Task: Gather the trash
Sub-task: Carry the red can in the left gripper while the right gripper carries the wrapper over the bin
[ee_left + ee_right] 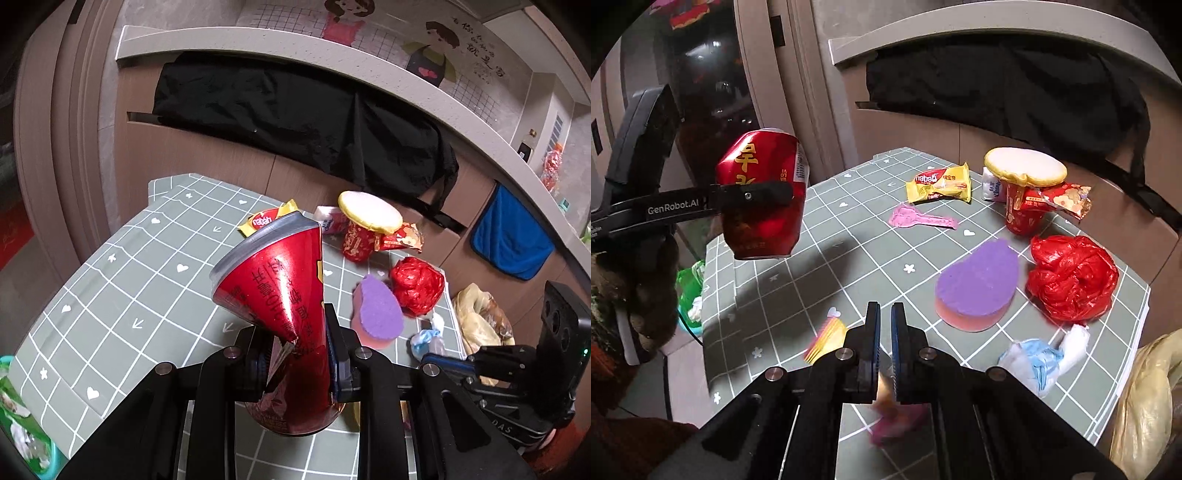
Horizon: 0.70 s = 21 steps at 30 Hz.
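My left gripper is shut on a crushed red drink can and holds it up above the green checked table. In the right wrist view the can hangs at the table's left edge, above a green-lined trash bin on the floor. My right gripper is shut and empty, low over the table's near side. On the table lie a purple and pink sponge, a red plastic bag ball, a red cup with a yellow lid, a yellow wafer wrapper and crumpled tissue.
A pink key-shaped piece and small yellow and pink scraps lie on the table. A black cloth hangs over the counter behind. A blue towel and a yellowish bag are at the right. The bin also shows in the left wrist view.
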{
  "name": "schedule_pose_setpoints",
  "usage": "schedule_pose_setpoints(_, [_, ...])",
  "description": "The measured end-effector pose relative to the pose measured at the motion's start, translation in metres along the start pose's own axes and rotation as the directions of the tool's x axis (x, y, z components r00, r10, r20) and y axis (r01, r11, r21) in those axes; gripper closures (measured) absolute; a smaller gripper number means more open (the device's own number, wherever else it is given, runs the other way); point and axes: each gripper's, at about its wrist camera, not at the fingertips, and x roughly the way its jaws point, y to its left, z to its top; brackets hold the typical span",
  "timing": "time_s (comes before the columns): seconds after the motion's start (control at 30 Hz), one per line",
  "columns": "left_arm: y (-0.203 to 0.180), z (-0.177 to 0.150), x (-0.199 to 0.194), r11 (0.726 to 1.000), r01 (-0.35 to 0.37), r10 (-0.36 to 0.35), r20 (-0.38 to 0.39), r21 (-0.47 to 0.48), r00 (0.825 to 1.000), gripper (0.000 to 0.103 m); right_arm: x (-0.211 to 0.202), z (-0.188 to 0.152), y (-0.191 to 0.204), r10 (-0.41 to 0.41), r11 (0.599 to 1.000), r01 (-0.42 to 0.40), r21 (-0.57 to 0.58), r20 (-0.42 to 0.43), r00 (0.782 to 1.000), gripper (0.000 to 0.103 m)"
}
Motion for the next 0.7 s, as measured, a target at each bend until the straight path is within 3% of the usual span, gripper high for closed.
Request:
schedule_pose_setpoints(0.13, [0.000, -0.004, 0.002, 1.000, 0.010, -0.010, -0.020, -0.013, 1.000, 0.078, 0.006, -0.010, -0.003, 0.085, 0.996, -0.084, 0.024, -0.047, 0.995, 0.089])
schedule_pose_setpoints(0.17, [0.000, -0.005, 0.002, 1.000, 0.011, -0.011, -0.025, -0.014, 1.000, 0.077, 0.009, -0.013, -0.002, 0.104, 0.994, -0.103, 0.024, -0.072, 0.992, 0.076])
schedule_pose_setpoints(0.23, [-0.001, -0.007, 0.001, 1.000, 0.012, -0.012, -0.028, -0.014, 1.000, 0.077, 0.013, -0.022, 0.002, 0.114, 0.993, -0.114, 0.000, -0.099, 0.989, 0.061])
schedule_pose_setpoints(0.47, [0.006, -0.014, 0.005, 0.999, 0.019, -0.021, -0.045, -0.037, 0.999, 0.077, 0.027, -0.048, -0.003, 0.071, 0.996, -0.079, -0.039, -0.182, 0.981, 0.060])
schedule_pose_setpoints(0.7, [0.013, -0.020, 0.010, 0.998, 0.016, -0.019, -0.060, -0.053, 0.998, 0.077, 0.036, -0.059, 0.014, 0.111, 0.988, -0.132, -0.078, -0.222, 0.969, 0.057])
